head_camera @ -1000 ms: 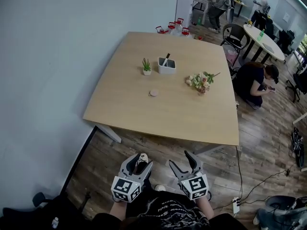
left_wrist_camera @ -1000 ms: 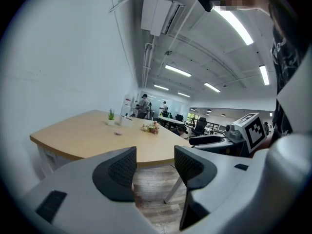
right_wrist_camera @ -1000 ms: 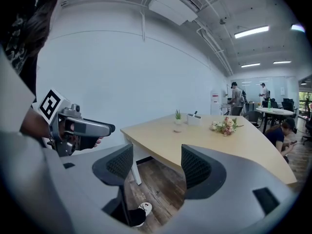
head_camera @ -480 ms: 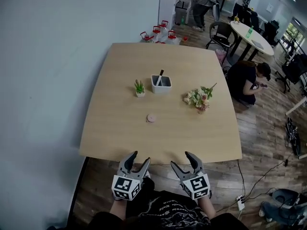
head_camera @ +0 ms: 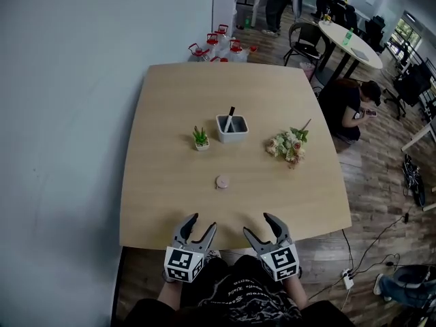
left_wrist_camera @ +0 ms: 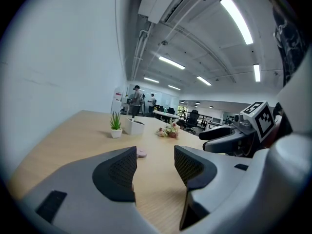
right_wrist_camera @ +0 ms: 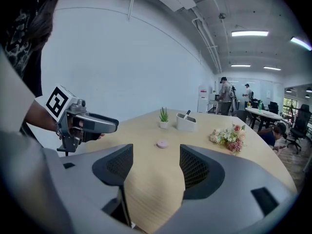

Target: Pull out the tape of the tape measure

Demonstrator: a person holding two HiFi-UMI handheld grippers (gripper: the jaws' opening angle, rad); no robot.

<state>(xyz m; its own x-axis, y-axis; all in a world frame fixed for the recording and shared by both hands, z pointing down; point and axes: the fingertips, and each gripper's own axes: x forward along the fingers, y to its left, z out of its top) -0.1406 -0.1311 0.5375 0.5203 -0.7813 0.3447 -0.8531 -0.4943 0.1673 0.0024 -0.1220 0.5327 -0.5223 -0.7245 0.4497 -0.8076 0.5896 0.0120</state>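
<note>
My left tool [left_wrist_camera: 155, 167] has its jaws spread with nothing between them, only bare table [head_camera: 163, 189] showing through the gap. My right tool [right_wrist_camera: 156, 167] is spread the same way and is just as empty. I have the two side by side at the middle of the table's near edge, fingertips over that edge and pointing toward the far edge, with each tool showing at the side of the other's view. The tape measure [head_camera: 223, 181], a small round pink case, lies flat on the table straight ahead of the gap between the tools, about midway between the left and right edges and nearer the near edge than the far one. It is well apart from both tools. Further in, near the table's centre, stands a white holder [head_camera: 232, 128] with a dark pen [head_camera: 229, 118] leaning in it, and a plant [head_camera: 200, 139] sits just beside it on the left. Flowers [head_camera: 289, 146] lie toward the right edge. On the floor past the far edge stand red-capped bottles [head_camera: 218, 46], and a person [head_camera: 347, 107] crouches off the right edge.
</note>
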